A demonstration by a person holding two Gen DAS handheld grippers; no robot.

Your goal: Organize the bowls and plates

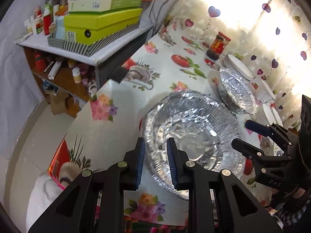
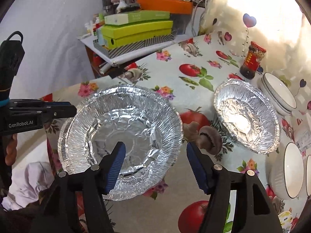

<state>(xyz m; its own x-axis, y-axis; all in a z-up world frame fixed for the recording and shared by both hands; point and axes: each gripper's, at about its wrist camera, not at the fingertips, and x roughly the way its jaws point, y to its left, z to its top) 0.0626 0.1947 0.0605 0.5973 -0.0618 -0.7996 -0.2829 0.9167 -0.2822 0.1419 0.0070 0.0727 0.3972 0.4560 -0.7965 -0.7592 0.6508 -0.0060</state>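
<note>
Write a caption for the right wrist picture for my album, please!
Open right gripper hovers over the large foil pan, with a smaller foil pan, stacked white bowls and a sauce jar behind.

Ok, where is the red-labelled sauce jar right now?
The sauce jar stands upright at the far side of the table, by the sunlit wall. In the right wrist view it is upper right, just behind the smaller foil pan and the stacked white bowls.

Silver crinkled foil pans point(image 2: 120, 128) sit on a white tablecloth point(image 2: 194, 97) printed with red tomatoes and pink flowers.
</note>
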